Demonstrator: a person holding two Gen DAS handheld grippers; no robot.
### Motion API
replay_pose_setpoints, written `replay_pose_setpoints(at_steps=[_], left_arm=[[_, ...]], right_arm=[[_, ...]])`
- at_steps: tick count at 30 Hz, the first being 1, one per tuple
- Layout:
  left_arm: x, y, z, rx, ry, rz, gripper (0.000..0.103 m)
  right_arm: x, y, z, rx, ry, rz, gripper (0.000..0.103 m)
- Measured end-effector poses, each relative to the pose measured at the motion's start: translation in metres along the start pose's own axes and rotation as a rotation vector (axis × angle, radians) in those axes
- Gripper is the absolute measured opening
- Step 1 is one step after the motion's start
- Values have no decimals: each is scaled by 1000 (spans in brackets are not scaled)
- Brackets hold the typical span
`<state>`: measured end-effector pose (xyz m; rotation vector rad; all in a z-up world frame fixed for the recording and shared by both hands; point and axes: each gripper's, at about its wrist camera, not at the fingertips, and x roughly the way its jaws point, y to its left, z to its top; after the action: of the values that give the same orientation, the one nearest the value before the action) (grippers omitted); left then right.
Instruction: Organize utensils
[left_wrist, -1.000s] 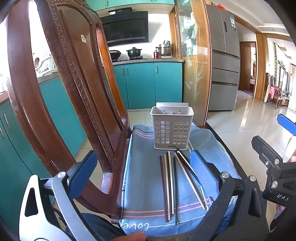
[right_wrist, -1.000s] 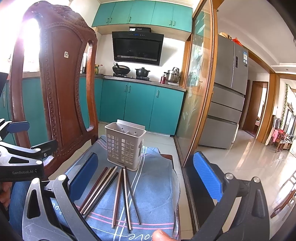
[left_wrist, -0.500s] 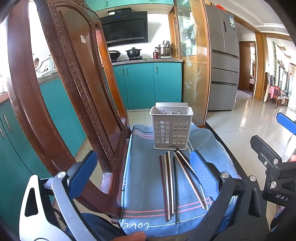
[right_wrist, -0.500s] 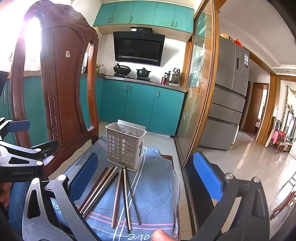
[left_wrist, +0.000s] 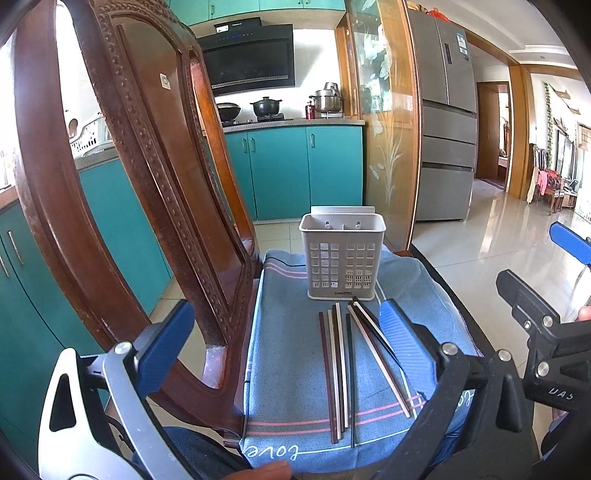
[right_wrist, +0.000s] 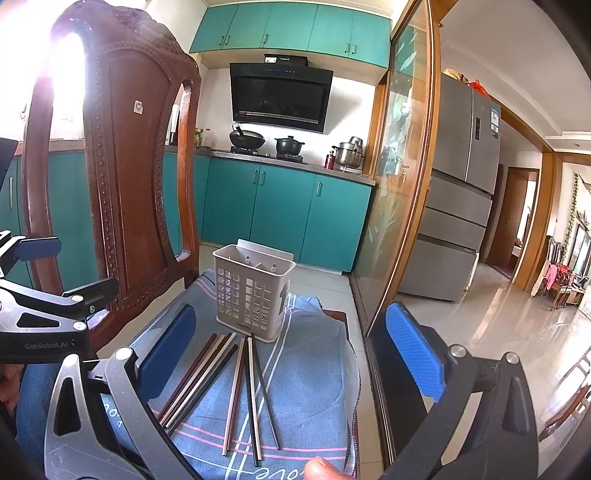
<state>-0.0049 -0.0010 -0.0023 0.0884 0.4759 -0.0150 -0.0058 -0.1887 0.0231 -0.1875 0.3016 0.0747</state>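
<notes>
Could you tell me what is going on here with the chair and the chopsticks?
A person holds a two-finger gripper in each hand over a chair seat covered with a blue cloth. The chopsticks lie loose on the cloth in front of a grey slotted utensil holder, which looks empty. The left gripper and right gripper are both open and hold nothing.

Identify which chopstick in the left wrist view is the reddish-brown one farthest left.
The dark reddish-brown chopstick at the left edge of the parallel group on the cloth; its neighbours to the right are pale and black.
</notes>
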Motion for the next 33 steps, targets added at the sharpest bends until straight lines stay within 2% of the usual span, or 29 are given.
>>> replay_pose_setpoints(at_steps=[33], left_arm=[[8, -1, -1, 0, 24, 2, 99]], right_arm=[[4, -2, -1, -3, 9, -1, 100]])
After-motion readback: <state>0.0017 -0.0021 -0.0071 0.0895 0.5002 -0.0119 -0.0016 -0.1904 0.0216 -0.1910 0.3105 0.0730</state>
